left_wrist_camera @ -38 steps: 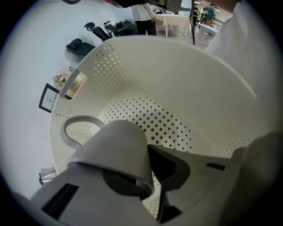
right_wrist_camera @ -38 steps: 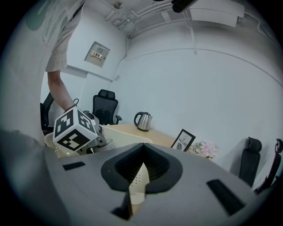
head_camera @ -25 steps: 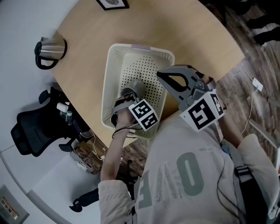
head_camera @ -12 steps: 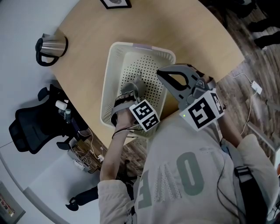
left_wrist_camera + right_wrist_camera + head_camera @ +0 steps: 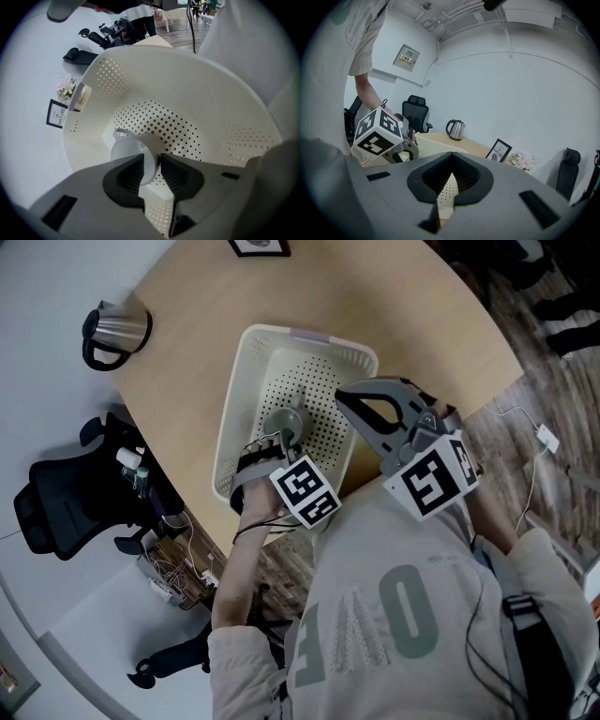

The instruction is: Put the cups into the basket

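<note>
Holding a white cup (image 5: 125, 151) by its wall, left gripper (image 5: 150, 164) reaches into the basket (image 5: 197, 89); right gripper (image 5: 347, 399), jaws together and empty, hovers at its 3 o'clock rim.

- Basket (image 5: 242, 399): cream plastic, matt, with perforated floor and walls.
- Cup (image 5: 127, 151): white, smooth and glossy, ceramic by its look.
- Table (image 5: 394, 306): pale wood finish, smooth, low sheen.
- Kettle (image 5: 120, 326): brushed metal body, black plastic handle.
- Floor (image 5: 539, 362): dark wood-grain planks.
- Shirt (image 5: 394, 615): grey cloth.
- Left gripper (image 5: 152, 157) and right gripper (image 5: 451, 157): grey matt plastic, with black ribbed pads (image 5: 131, 174).
</note>
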